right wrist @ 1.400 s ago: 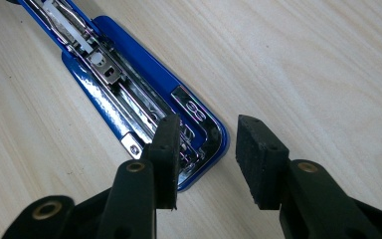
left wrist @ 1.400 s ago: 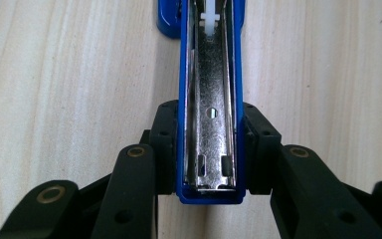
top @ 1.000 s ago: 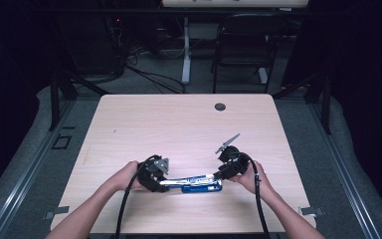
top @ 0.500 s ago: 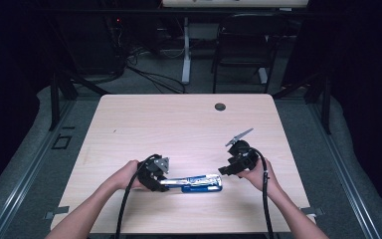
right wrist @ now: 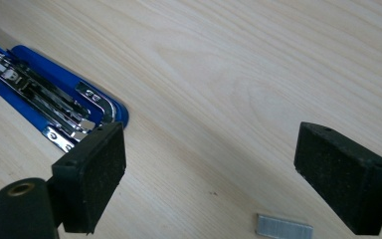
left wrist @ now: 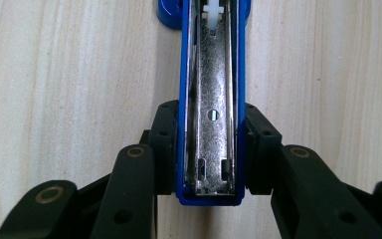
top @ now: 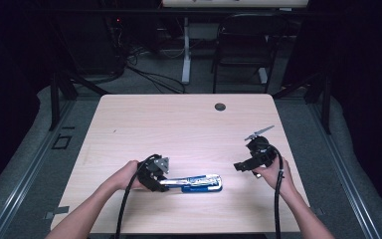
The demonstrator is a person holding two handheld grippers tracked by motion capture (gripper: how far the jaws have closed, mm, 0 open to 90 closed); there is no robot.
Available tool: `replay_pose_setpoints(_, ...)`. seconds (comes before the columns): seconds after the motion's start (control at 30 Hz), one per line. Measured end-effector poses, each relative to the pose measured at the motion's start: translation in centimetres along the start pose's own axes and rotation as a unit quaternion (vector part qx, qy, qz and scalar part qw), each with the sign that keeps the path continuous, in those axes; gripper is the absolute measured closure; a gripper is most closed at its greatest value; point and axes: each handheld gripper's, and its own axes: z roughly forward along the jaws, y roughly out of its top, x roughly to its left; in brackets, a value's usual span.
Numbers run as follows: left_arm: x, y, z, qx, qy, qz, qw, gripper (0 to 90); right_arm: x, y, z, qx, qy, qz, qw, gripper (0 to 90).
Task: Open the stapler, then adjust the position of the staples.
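Observation:
A blue stapler (top: 199, 183) lies opened out flat on the wooden table (top: 179, 129), with its chrome staple channel facing up. My left gripper (top: 160, 182) is shut on the stapler's rear end. In the left gripper view the pads (left wrist: 165, 149) press on both blue sides of the stapler (left wrist: 213, 74). My right gripper (top: 241, 166) is off to the right of the stapler's tip. Its jaws have just been opening and stand wide apart. In the right gripper view nothing lies between the pads (right wrist: 97, 169). A short strip of staples (right wrist: 284, 230) lies on the wood just below them, and the stapler's tip (right wrist: 59, 112) is at the left.
A black round grommet (top: 220, 106) sits in the table near its far edge. A chair (top: 243, 45) and cables stand on the floor beyond the table. Both forearms come in from the near edge.
My right gripper has drawn away from the stapler's tip to the right and a little up, and its jaws have opened wide. The left gripper and stapler have stayed put.

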Motion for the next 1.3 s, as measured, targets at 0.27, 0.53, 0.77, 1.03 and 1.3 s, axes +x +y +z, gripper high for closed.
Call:
replay_pose_setpoints(0.27, 0.0, 0.0, 0.0, -0.001, -0.004, 0.000, 1.0000, 65.2, -1.5, -1.4, -0.8, 0.005, -0.019, 0.019, 0.9996, 8.5)
replay_pose_setpoints(0.53, 0.0, 0.0, 0.0, 0.002, 0.000, 0.001, 1.0000, 65.2, -2.8, -2.8, -1.6, 0.001, -0.033, 0.043, 0.9985, 7.2)
replay_pose_setpoints(0.77, 0.0, 0.0, 0.1, 0.003, 0.003, 0.001, 1.0000, 65.1, -3.9, -3.7, -1.8, 0.008, -0.047, 0.062, 0.9969, 6.4)
replay_pose_setpoints(1.03, -0.1, 0.0, 0.1, 0.001, 0.003, 0.003, 1.0000, 65.1, -4.9, -3.7, -0.8, 0.028, -0.061, 0.071, 0.9952, 10.7)
replay_pose_setpoints(1.3, -0.1, 0.0, 0.1, 0.002, 0.003, 0.001, 1.0000, 65.1, -5.4, -3.7, 0.0, 0.046, -0.083, 0.074, 0.9928, 29.7)
